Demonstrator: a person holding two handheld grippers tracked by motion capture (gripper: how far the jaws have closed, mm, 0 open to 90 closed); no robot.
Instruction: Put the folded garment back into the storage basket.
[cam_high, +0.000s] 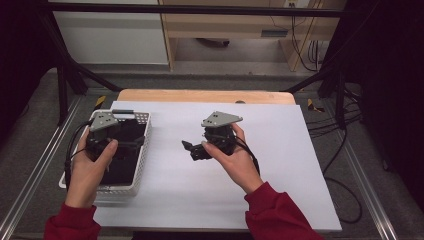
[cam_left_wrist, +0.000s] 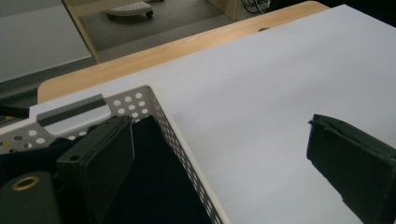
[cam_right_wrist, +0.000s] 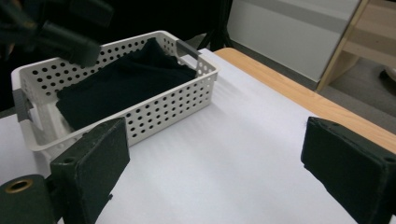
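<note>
A white perforated basket (cam_high: 143, 145) stands at the left of the white sheet and holds a folded dark cloth (cam_high: 122, 167). My left gripper (cam_high: 125, 141) hovers over the basket, open. In the left gripper view one jaw hangs above the dark cloth (cam_left_wrist: 154, 186) inside the basket (cam_left_wrist: 182, 144), the other above bare sheet, so the left gripper (cam_left_wrist: 219, 128) straddles the rim. At the sheet's middle my right gripper (cam_high: 192, 150) is open and empty, pointing left. Past the wide-apart jaws of the right gripper (cam_right_wrist: 215, 144) lies the basket (cam_right_wrist: 173, 107) with the cloth (cam_right_wrist: 121, 79).
The white sheet (cam_high: 280, 150) covers a wooden table whose far edge (cam_high: 205, 96) shows beyond it. Black frame legs (cam_high: 62, 90) stand at both back corners. Cables (cam_high: 345, 150) trail on the floor to the right. A cabinet (cam_high: 112, 35) stands behind.
</note>
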